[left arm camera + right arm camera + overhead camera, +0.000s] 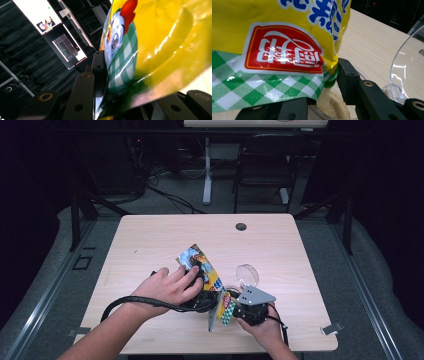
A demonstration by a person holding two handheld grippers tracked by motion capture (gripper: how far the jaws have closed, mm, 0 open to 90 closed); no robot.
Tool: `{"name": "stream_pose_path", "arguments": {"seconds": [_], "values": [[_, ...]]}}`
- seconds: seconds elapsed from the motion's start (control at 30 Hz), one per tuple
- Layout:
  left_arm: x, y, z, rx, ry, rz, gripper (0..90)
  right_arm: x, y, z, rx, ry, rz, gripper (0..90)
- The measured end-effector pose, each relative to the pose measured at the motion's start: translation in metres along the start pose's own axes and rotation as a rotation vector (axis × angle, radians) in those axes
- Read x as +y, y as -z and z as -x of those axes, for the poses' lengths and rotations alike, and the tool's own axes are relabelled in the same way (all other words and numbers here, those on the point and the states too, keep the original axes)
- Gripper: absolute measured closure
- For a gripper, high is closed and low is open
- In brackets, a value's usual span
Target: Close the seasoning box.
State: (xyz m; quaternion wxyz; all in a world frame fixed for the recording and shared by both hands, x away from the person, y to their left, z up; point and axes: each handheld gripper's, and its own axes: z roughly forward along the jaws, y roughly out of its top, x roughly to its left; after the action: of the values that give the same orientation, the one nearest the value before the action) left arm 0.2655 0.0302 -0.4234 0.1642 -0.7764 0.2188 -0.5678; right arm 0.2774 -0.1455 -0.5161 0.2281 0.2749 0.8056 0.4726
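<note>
Here, a yellow bag [210, 280] with green checks is tipped over a clear bowl [332, 110] on the worktop [150, 245], and pale powder [325, 96] runs from its green spout (the bowl already has a heap in it). The left gripper [200, 287] is clamped on the bag's upper part. The right gripper [235, 310] is clamped on its lower end. A clear lid [248, 274] stands just beside them.

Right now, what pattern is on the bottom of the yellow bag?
Green-and-white checks run along the yellow bag, clearest in the right gripper view.
</note>
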Motion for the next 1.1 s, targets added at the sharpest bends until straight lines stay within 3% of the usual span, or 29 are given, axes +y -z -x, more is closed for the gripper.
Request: {"name": "stream_pose_path", "arguments": {"seconds": [1.1], "values": [[0.0016, 0.0008, -0.0016, 0.002, -0.016, -0.001, 74.0, -0.0005, 0.0003, -0.0005, 0.011, 0.002, -0.007, 70.4]]}}
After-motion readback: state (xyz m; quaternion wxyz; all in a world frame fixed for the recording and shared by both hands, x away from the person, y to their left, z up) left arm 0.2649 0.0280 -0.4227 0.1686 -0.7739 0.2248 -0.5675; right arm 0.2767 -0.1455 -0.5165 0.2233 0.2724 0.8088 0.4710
